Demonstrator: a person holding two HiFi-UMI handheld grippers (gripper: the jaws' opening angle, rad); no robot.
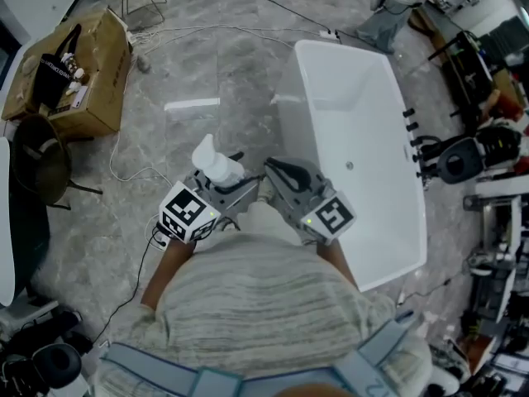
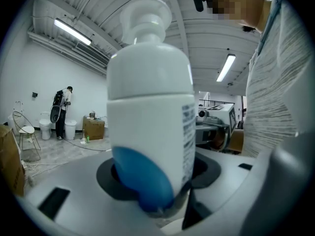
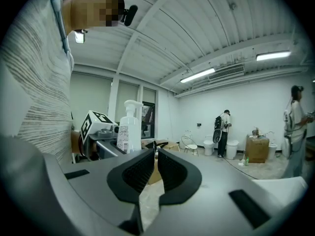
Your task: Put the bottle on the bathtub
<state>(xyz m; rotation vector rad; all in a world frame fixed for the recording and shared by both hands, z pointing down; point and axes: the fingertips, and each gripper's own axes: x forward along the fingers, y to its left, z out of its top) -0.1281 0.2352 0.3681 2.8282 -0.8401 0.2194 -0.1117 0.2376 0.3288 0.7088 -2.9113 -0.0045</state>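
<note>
1 wht pump bottle (image 2: 147,107), blue patch

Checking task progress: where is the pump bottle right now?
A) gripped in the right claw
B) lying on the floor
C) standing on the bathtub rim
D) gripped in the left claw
D: the left claw is clamped on the pump bottle, while the right claw is shut and empty.

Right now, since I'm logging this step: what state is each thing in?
bottle: upright, gripped.
left tongs: shut on the bottle.
right tongs: shut, empty.
bathtub: empty, bottle not yet on it.
box: open, on the floor.
</note>
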